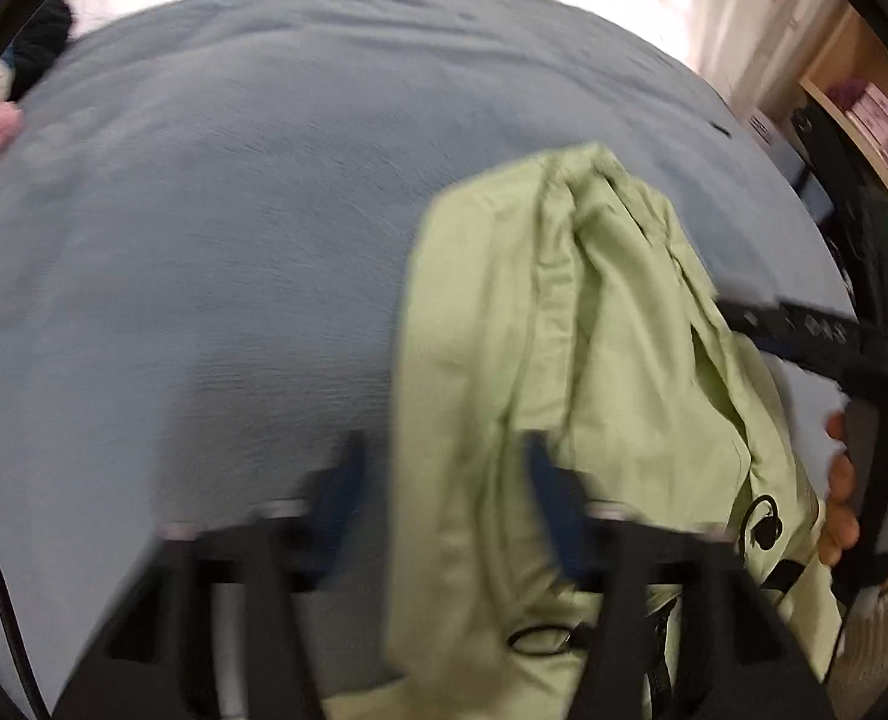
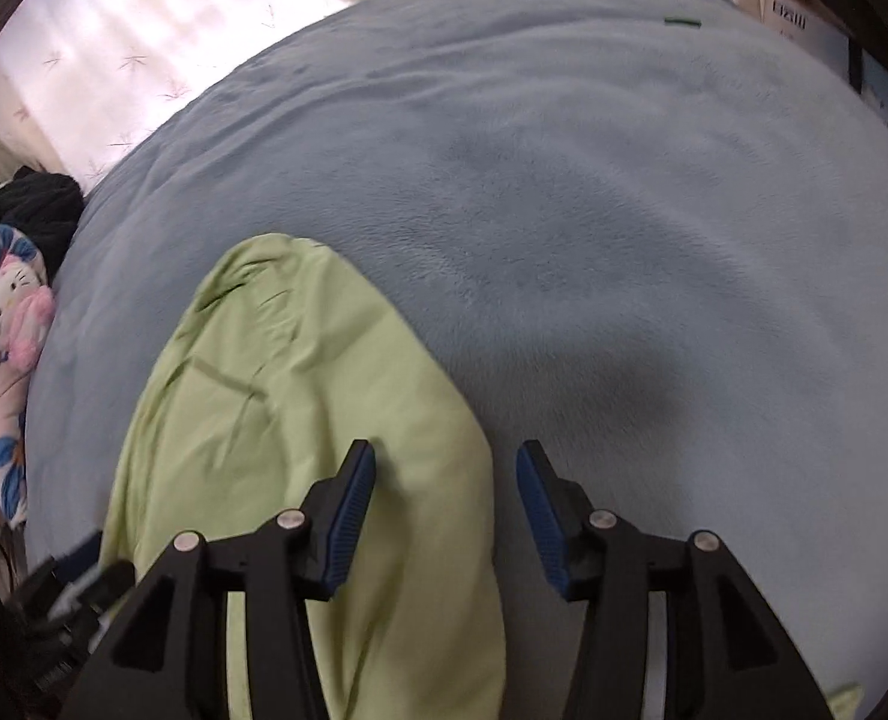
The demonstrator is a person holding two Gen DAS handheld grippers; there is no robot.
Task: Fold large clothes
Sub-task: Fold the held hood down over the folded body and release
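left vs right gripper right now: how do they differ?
The left gripper is motion-blurred; the right gripper is sharp. The left straddles the left edge of the light green garment, the right its right edge. In the left wrist view the garment looks bunched, in the right wrist view smoother. Shared: black frames, blue pads, both open above the grey-blue blanket.

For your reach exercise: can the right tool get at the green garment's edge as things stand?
Probably yes: the right tool stands open directly over the green garment edge on the blue blanket, with nothing between.
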